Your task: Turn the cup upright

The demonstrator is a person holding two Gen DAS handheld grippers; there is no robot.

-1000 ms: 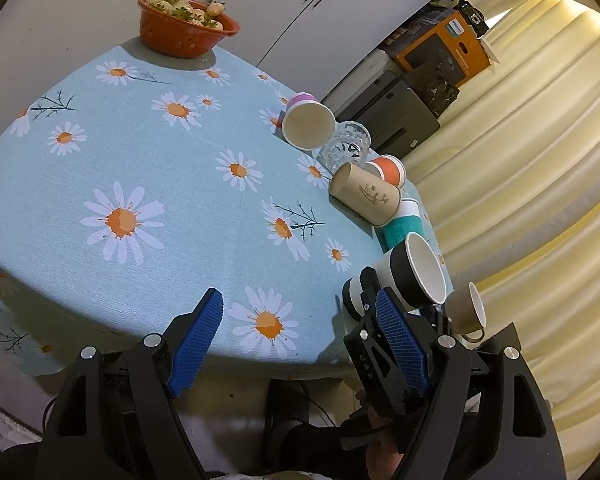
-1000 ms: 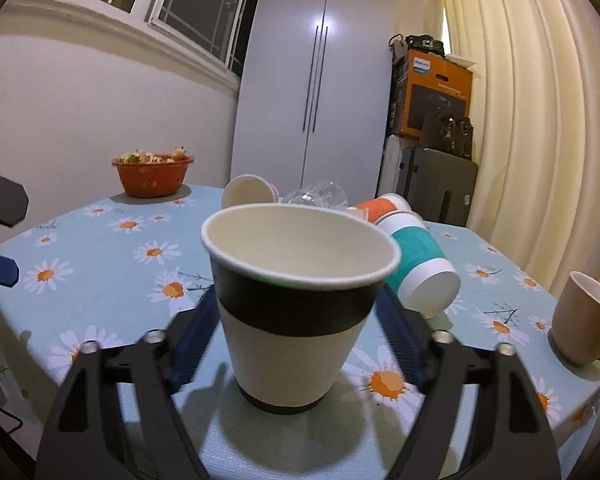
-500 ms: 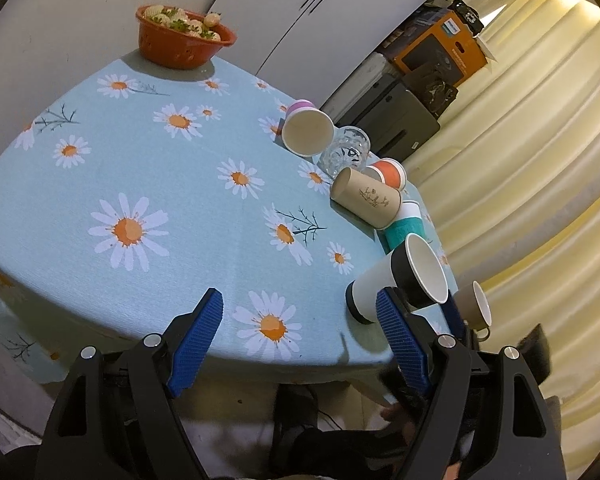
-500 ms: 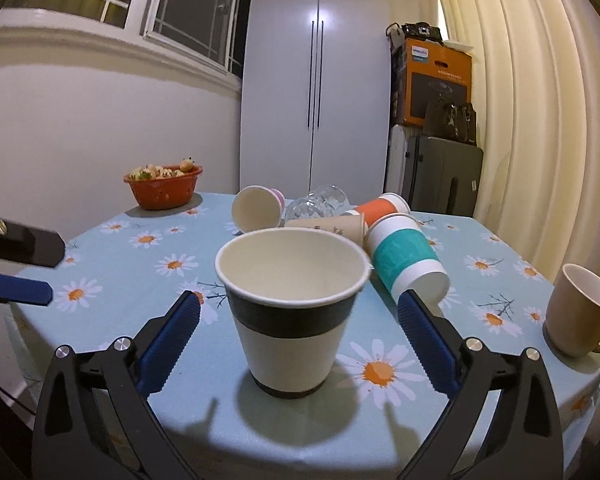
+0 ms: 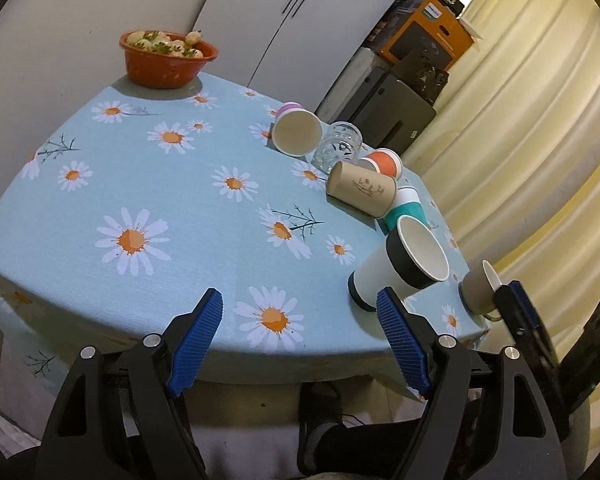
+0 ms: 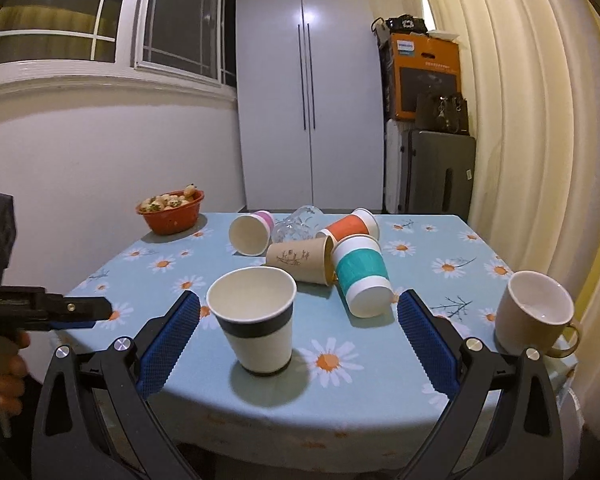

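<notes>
The right gripper (image 6: 298, 338) has let go and backed away: a second ago its fingers (image 6: 168, 340) flanked the black-banded paper cup (image 6: 256, 322) closely, and now they are spread wide with the cup standing upright on the desk (image 6: 380, 396), just beyond and between them, untouched. That flip looks done. The left gripper (image 5: 300, 340) is also released, empty. Five vessels beyond, including the teal-banded cup (image 6: 362, 276), lie tipped.
</notes>
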